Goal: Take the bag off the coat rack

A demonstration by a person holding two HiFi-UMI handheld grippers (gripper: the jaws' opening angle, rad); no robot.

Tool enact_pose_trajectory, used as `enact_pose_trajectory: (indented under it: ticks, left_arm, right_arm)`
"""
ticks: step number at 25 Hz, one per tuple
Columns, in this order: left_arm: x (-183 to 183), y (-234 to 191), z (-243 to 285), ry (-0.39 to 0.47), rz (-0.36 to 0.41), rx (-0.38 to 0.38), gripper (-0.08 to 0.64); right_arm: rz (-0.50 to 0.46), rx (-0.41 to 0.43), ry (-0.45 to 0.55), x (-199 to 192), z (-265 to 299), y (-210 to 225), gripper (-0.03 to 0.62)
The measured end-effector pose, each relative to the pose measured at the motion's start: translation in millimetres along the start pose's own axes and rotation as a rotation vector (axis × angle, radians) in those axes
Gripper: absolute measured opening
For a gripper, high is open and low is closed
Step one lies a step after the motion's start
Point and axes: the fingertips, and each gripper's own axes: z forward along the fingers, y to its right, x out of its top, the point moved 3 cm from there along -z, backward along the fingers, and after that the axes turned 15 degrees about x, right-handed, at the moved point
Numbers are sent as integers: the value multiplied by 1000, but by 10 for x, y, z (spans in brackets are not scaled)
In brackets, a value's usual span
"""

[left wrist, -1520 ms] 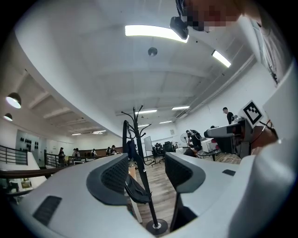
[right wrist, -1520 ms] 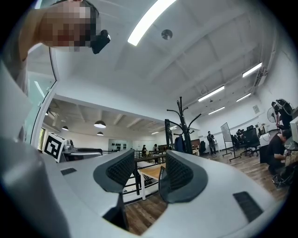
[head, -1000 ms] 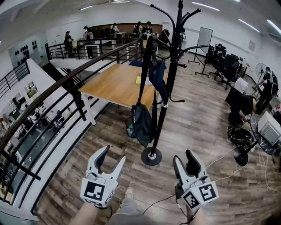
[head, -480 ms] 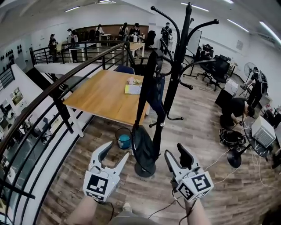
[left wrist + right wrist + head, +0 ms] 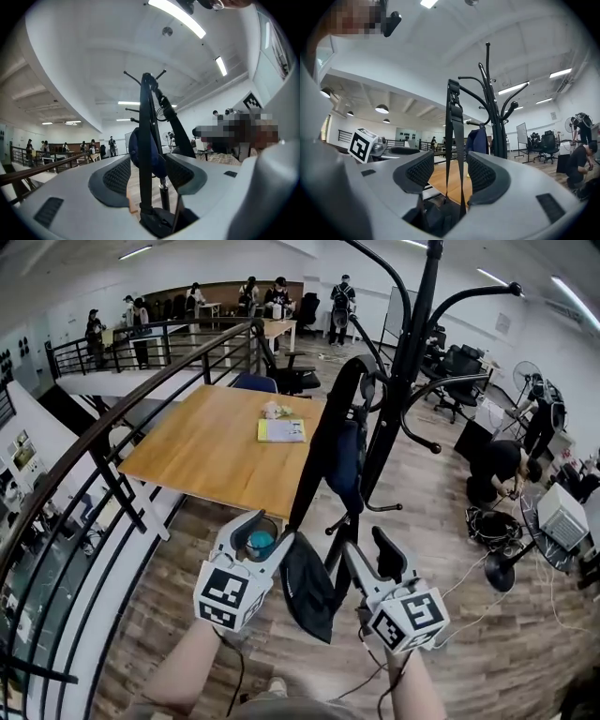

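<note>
A dark bag (image 5: 307, 589) hangs low on a long black strap (image 5: 323, 442) from the black coat rack (image 5: 405, 381), beside a blue garment (image 5: 347, 460). My left gripper (image 5: 267, 532) stands just left of the bag's top, my right gripper (image 5: 367, 549) just right of it. In the left gripper view the strap (image 5: 145, 164) runs up between the open jaws without touching the pads (image 5: 118, 176), with the bag (image 5: 159, 224) below. In the right gripper view the strap (image 5: 455, 154) passes between jaws that are opening, and the pads (image 5: 423, 172) do not press on it.
A wooden table (image 5: 220, 451) with papers stands behind the rack, and a blue bucket (image 5: 260, 542) sits under its edge. A dark railing (image 5: 103, 442) runs along the left. At the right a person (image 5: 502, 470) crouches among cables, and office chairs (image 5: 459, 367) stand beyond.
The view has closed in on the coat rack. Both grippers have moved forward and up from the floor area to either side of the bag's top.
</note>
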Motion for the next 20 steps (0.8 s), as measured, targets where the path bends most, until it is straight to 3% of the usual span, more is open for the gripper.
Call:
enact_pose_trajectory:
  ticks: [7,16,18,20]
  left_arm:
    - [-236,103,588,-67,-26,-46,257]
    - [-416,193,999,-116,-17,7,264]
    - [-440,167,1074,-120,-31,38,264]
    - [-470,136,1135,-131,-38,69,263]
  right_arm:
    - [-13,27,-72,-284,344,165,227]
    - [41,62,-44,-359,479,511,222]
    - [44,82,-44,-351,517,574,190]
    - [45,101,-40,-330,550,616,99]
